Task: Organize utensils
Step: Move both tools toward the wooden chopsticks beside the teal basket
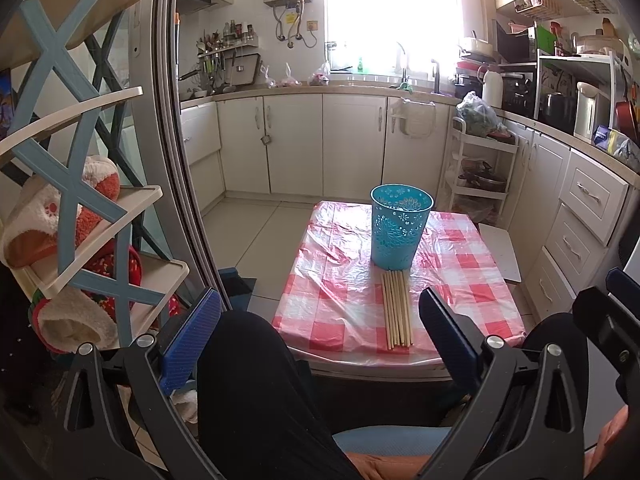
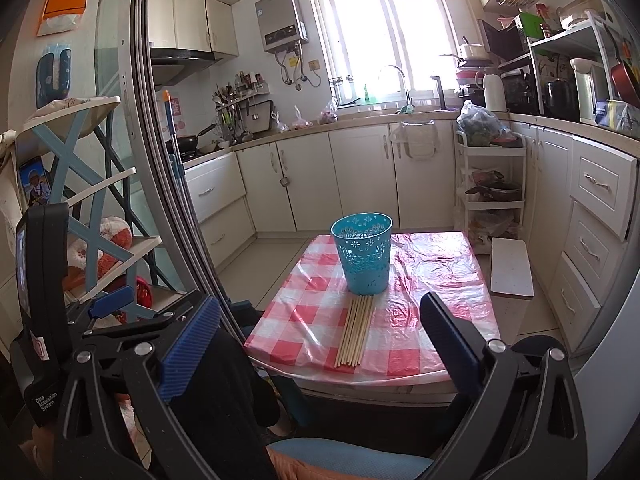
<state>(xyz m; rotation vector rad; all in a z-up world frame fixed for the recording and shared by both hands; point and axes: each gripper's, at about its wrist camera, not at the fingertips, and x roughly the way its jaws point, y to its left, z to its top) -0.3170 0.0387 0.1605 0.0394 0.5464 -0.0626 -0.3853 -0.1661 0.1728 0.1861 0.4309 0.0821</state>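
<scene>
Several wooden chopsticks [image 1: 396, 310] lie side by side on a small table with a pink checked cloth [image 1: 332, 280], pointing at a turquoise perforated cup [image 1: 400, 228] standing just behind them. In the right wrist view the chopsticks [image 2: 355, 330] and the cup [image 2: 363, 254] show the same way. My left gripper [image 1: 320, 328] is open and empty, held back from the table's near edge above my lap. My right gripper [image 2: 320, 332] is open and empty too, also short of the near edge. The right gripper's fingers [image 1: 600, 320] show at the left view's right side.
A shelf rack with slippers [image 1: 80, 216] and a sliding door frame [image 1: 180, 160] stand to the left. A white board [image 2: 512, 266] lies right of the table. Kitchen cabinets [image 1: 320, 144] and a white trolley [image 1: 480, 176] are behind. My dark-clothed leg [image 1: 256, 392] is below.
</scene>
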